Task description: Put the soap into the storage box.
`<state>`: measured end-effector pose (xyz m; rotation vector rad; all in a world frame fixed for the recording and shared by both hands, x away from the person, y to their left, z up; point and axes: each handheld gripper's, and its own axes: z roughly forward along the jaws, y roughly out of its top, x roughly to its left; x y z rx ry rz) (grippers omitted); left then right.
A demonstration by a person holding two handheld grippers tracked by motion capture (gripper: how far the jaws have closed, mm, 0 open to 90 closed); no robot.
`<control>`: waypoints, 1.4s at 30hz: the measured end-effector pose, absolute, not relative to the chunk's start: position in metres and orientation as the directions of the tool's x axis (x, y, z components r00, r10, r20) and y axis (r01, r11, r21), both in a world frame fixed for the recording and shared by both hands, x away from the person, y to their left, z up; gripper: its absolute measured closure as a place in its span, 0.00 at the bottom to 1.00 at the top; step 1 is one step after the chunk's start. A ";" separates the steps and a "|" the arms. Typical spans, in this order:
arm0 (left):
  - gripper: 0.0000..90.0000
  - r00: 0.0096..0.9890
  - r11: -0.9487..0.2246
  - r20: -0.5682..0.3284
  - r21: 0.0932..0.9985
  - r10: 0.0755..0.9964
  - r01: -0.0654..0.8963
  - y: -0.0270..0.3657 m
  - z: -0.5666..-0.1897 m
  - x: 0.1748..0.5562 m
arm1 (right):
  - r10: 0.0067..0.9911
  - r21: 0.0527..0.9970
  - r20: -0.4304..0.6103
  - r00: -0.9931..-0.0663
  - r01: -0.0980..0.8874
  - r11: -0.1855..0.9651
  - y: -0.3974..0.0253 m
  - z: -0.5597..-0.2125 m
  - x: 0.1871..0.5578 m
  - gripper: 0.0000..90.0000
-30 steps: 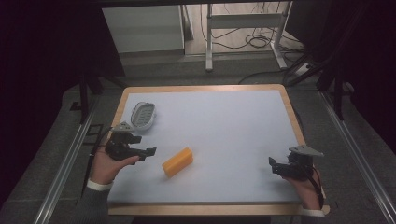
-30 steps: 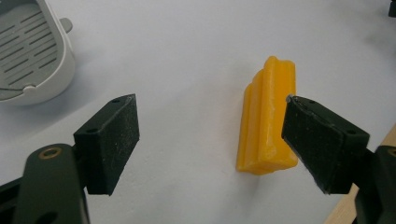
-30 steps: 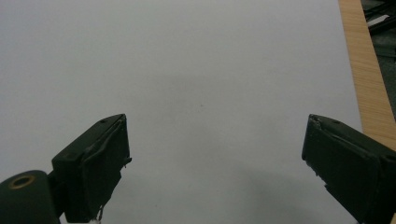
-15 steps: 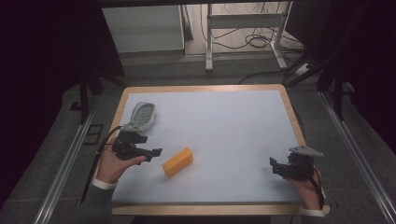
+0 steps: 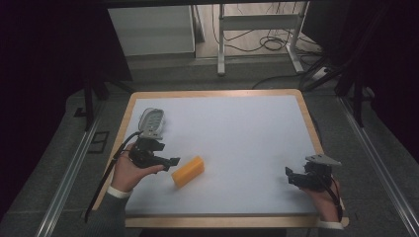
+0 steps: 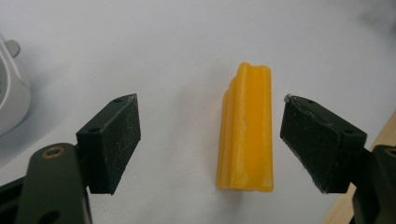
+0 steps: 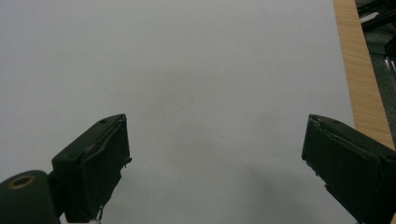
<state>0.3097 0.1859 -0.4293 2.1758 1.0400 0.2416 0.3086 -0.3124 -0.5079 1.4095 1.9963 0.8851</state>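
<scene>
The left gripper (image 5: 165, 161), held in a person's left hand (image 5: 129, 170) near the table's left edge, stands with its jaws spread wide and gripping nothing, aimed at a yellow block (image 5: 188, 171) lying just beyond its tips. The left gripper view shows what the high view cannot: the block (image 6: 246, 128) lies lengthwise between the two black jaws, nearer the one at the right, touching neither, its top ridged. A white device (image 5: 151, 121) lies on the white tabletop (image 5: 237, 133) behind the left hand; its rounded edge (image 6: 11, 88) also shows at the left of that view. The right gripper (image 5: 295, 177) rests near the table's front right corner, well apart from the block, jaws wide and empty over bare surface, with the wooden rim (image 7: 359, 70) at the right.
</scene>
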 end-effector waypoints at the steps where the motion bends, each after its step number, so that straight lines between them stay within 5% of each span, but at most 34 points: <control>1: 0.23 0.662 -0.437 -0.122 0.661 0.739 0.610 0.184 -0.430 0.310 | 0.949 0.765 -0.054 -0.310 0.598 0.239 -0.312 -0.508 0.309 0.08; 42: 0.23 0.700 -0.551 -0.108 0.536 0.706 0.639 0.128 -0.459 0.333 | 0.952 0.753 -0.063 -0.299 0.612 0.242 -0.313 -0.512 0.309 0.08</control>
